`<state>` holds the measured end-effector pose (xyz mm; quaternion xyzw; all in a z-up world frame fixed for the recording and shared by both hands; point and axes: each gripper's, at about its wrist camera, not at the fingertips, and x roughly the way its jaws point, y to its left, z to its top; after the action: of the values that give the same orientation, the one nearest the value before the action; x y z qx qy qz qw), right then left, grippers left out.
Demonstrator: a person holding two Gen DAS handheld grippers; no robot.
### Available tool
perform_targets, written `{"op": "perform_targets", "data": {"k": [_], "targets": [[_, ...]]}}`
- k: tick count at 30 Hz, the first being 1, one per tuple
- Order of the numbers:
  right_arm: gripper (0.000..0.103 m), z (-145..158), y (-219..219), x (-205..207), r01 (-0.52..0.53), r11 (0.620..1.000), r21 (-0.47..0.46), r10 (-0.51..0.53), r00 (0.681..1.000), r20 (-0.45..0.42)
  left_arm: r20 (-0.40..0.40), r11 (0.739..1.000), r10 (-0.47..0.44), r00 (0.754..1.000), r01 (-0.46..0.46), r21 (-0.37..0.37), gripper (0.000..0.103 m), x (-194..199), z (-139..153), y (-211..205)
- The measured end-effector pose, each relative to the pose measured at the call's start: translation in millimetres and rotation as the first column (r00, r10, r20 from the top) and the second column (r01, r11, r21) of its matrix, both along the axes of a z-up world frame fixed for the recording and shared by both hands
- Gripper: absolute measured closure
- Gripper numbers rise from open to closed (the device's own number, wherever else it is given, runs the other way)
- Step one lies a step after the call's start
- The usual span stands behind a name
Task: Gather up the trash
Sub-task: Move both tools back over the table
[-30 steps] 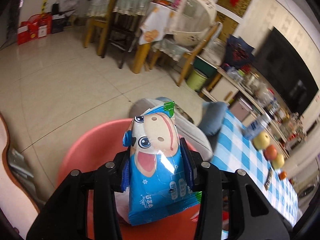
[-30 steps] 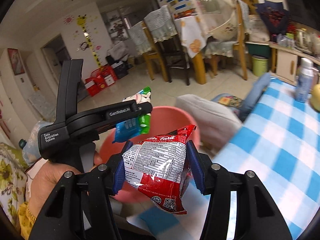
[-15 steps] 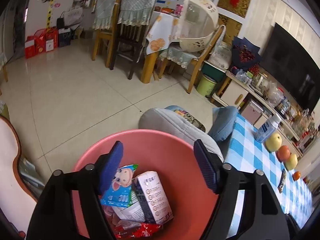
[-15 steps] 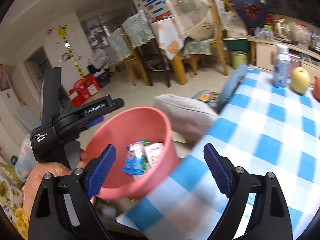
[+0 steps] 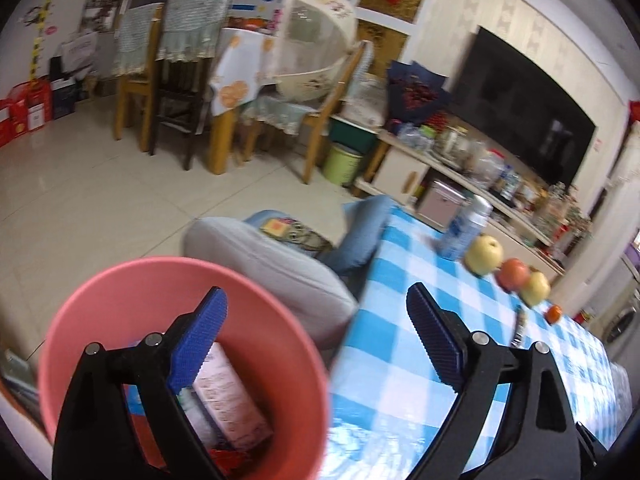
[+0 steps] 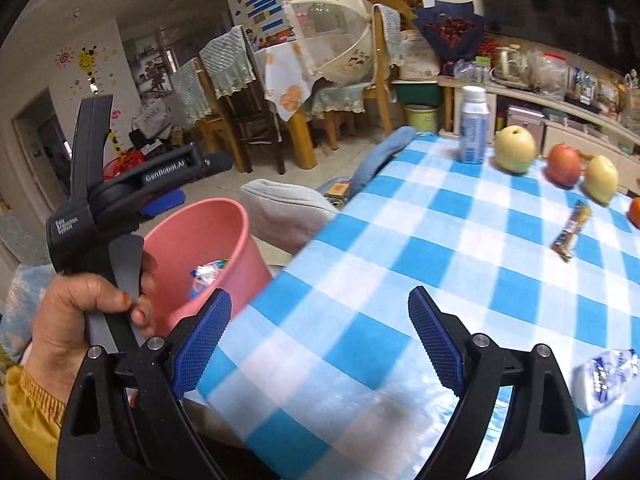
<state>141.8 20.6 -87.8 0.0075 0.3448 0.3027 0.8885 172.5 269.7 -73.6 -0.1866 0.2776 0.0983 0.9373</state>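
Lying ahead of right tongs (image 6: 318,332) (gaping, empty): snack wrapper (image 6: 570,230).

- Left gripper (image 5: 316,336): jaws just been opening, now spread wide, nothing between the pads.
- Right gripper (image 6: 320,338): jaws wide apart, empty.
- Left hand (image 6: 86,312) wrapped round its handle.

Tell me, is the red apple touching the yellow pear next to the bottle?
Apart. The right wrist view shows blue-and-white tablecloth plainly between the red apple and the yellow pear beside the bottle.
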Motion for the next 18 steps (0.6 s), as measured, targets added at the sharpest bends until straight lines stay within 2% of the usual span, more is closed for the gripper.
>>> {"op": "perform_targets", "data": {"k": [9, 18], "targets": [[0.011, -2.7, -35.7, -5.7, 0.054, 0.999, -0.008, -0.053, 0.998, 0.037, -0.005, 0.990, -0.130, 0.991, 0.131, 0.054, 0.011, 16.6, -4.9, -54.4], [0.009, -0.4, -79.1, -6.3, 0.118, 0.993, 0.013, -0.119, 0.991, 0.064, -0.041, 0.962, -0.242, 0.969, 0.245, 0.120, 0.011, 32.2, -9.7, -105.6]]}}
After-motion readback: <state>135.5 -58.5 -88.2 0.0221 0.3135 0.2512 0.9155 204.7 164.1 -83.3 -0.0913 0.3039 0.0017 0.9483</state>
